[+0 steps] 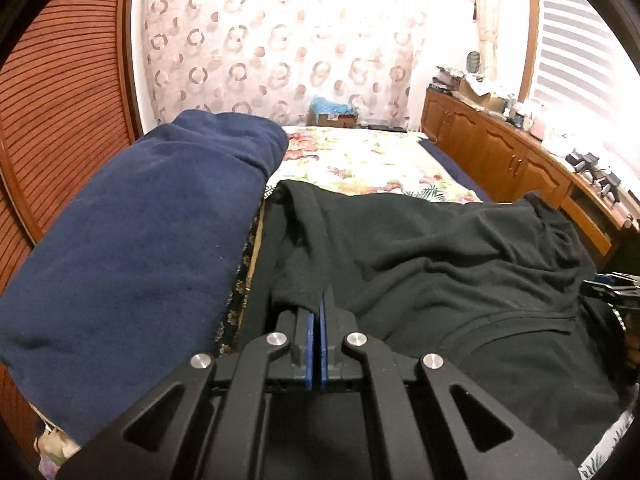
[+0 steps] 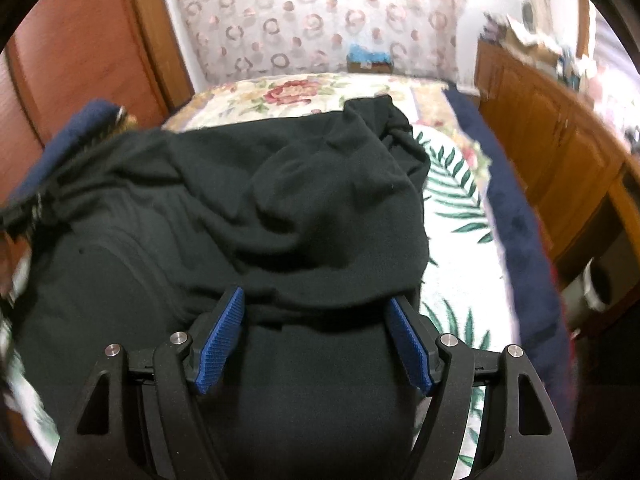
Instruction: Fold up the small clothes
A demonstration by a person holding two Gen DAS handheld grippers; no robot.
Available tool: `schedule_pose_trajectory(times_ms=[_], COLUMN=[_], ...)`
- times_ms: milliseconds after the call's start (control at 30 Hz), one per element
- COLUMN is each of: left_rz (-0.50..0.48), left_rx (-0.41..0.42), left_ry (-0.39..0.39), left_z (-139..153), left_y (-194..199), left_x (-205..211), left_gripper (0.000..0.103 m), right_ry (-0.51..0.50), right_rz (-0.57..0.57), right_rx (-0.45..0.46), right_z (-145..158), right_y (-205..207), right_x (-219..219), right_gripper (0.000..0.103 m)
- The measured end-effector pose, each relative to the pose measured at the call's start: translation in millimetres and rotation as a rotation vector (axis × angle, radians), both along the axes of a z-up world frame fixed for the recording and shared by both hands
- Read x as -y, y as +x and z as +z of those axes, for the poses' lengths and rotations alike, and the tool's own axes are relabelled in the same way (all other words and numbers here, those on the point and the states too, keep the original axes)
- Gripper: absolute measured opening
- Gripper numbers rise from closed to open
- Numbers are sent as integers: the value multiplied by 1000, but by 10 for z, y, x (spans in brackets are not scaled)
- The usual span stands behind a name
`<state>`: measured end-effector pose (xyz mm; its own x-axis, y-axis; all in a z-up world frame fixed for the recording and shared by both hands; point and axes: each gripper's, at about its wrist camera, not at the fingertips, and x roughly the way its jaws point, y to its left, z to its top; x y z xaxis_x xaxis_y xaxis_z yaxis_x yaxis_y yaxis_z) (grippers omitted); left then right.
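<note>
A black fleece garment (image 1: 460, 264) lies rumpled on the flowered bedspread (image 1: 360, 160); it also fills the right wrist view (image 2: 280, 200). My left gripper (image 1: 315, 308) is shut, its blue pads pinched on a fold of the black garment near its left edge. My right gripper (image 2: 316, 300) is open, its blue pads (image 2: 224, 340) spread wide just over the garment's near part, with cloth lying between them. The right gripper also shows at the right edge of the left wrist view (image 1: 612, 292).
A folded navy blanket (image 1: 140, 248) lies to the left of the garment, next to a slatted wooden wall (image 1: 60, 100). A wooden cabinet (image 1: 500, 152) with clutter on top runs along the right of the bed. A navy mattress edge (image 2: 520, 220) borders the bedspread (image 2: 452, 240).
</note>
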<state>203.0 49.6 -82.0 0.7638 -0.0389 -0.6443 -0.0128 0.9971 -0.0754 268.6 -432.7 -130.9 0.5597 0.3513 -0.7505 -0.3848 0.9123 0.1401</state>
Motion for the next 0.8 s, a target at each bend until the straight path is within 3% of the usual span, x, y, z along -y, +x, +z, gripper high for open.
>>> schedule_pose_trajectory(times_ms=[133,200,300,567,800], left_rz=[-20,-31,-56,-95,-105], left_rx=[29,44,77,171,236], left_ry=[-25,-20,-18,-51,-69], left_z=[83,142,264,631,840], left_y=[-65,-89,-154,-466,-1023], left_x=[23,37,45,21,-74], left_gripper=[0,0,0,0,0], right_ry=[5,3,-34,-14,5], right_rz=[-43,-48,-31,-12,19], right_rx=[10,1,52,255,325], right_z=[23,25,83,549,895], right_y=[100,137,97,-302,-789], right_x=[22,13,-64,0,149], right_gripper=[52,28,7,1,0])
